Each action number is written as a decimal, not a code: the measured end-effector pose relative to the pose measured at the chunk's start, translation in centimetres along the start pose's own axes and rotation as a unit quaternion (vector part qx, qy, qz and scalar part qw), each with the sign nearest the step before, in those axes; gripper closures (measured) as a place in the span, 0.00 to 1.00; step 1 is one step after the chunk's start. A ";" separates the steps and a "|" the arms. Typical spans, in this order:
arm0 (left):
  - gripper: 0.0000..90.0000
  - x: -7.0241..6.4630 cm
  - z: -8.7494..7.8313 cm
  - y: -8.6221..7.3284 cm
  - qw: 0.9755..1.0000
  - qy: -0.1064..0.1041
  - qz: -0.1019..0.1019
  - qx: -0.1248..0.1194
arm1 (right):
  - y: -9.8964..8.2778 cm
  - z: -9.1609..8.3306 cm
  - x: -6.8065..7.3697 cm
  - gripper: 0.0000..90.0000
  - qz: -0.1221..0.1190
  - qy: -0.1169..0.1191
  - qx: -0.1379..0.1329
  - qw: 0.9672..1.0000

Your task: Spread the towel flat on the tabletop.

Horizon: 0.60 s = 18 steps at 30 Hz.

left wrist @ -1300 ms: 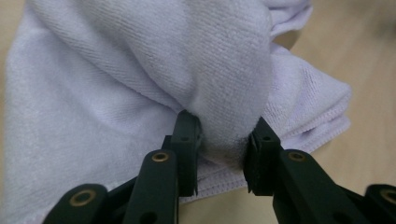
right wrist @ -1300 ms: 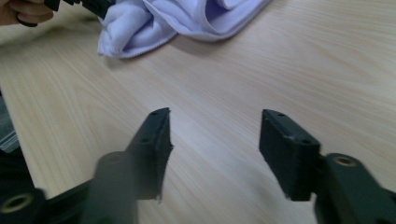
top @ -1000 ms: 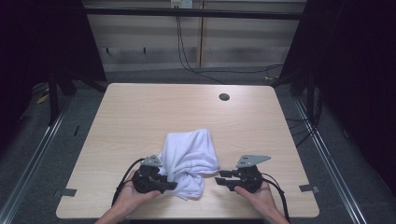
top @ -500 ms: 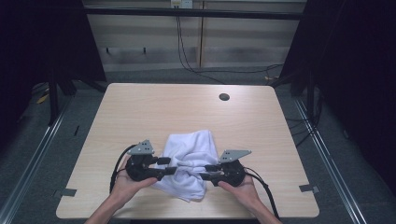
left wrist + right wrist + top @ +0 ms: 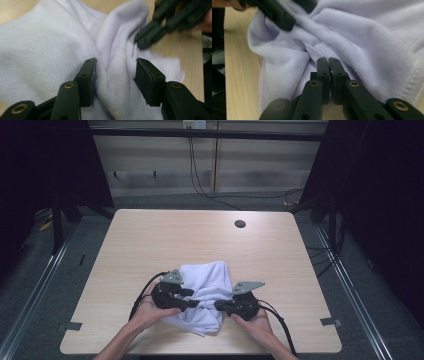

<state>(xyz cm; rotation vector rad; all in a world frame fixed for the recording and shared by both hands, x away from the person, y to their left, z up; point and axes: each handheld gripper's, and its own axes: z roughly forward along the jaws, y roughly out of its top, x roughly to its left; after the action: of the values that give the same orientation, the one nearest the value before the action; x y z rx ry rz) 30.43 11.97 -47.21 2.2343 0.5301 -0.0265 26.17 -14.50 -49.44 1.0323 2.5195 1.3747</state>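
High view: a crumpled white terry-cloth towel [image 5: 202, 295] lies in a loose heap on the near part of a pale wooden table [image 5: 150, 240], between two black hand-held grippers that press in on it from either side. The left hand-held gripper [image 5: 115, 72] is released, its jaws spread wide with a raised fold of the cloth standing between them, touching the inner pads. The right hand-held gripper [image 5: 328, 65] is clenched, its jaws pressed together at the towel's edge, just below a stitched hem; whether any cloth is pinched between them cannot be told.

The likely trouble is a poor grasp. If the left jaws close where they are, they may catch several layers of the bunched fold at once, so the towel would lift as a lump and not spread. If the right hand-held gripper holds little or no fabric, a pull would let the cloth slip free. Pulling both ways may also drag the towel toward the table's near edge, just behind both grippers.
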 end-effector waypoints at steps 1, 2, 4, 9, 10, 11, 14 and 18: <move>0.57 -0.2 0.1 -0.1 1.000 0.002 0.005 0.001 | 0.1 -0.2 -0.1 0.98 0.005 -0.001 -0.006 1.000; 0.62 -0.6 0.2 0.1 1.000 0.015 0.022 0.010 | 0.3 -0.5 -0.3 0.98 0.011 -0.002 -0.012 1.000; 0.84 -0.8 0.0 0.2 1.000 0.018 0.020 0.006 | 0.5 -0.9 -0.6 0.98 0.015 -0.005 -0.019 1.000; 0.91 -0.2 -1.3 0.5 0.999 0.007 -0.012 -0.043 | 0.7 -1.6 -1.2 0.98 0.022 -0.007 -0.033 0.999; 0.91 0.5 -2.6 0.8 0.995 -0.012 -0.038 -0.087 | 0.9 -2.2 -1.4 0.98 0.029 -0.010 -0.045 0.999; 0.91 0.5 -2.6 0.8 0.995 -0.012 -0.038 -0.087 | 1.0 -2.6 -1.6 0.98 0.030 -0.013 -0.052 0.998; 0.91 1.4 -4.9 1.0 0.988 -0.009 -0.062 -0.139 | 1.1 -3.9 -2.2 0.98 0.042 -0.023 -0.072 0.996; 0.91 2.3 -7.5 0.5 0.982 0.012 -0.072 -0.172 | 1.2 -5.4 -2.9 0.98 0.051 -0.031 -0.092 0.994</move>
<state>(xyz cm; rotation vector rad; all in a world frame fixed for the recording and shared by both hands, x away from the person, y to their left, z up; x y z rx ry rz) 31.59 18.00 -42.29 1.8586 0.6555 0.0158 26.96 -19.68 -45.96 1.1598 2.2749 1.5421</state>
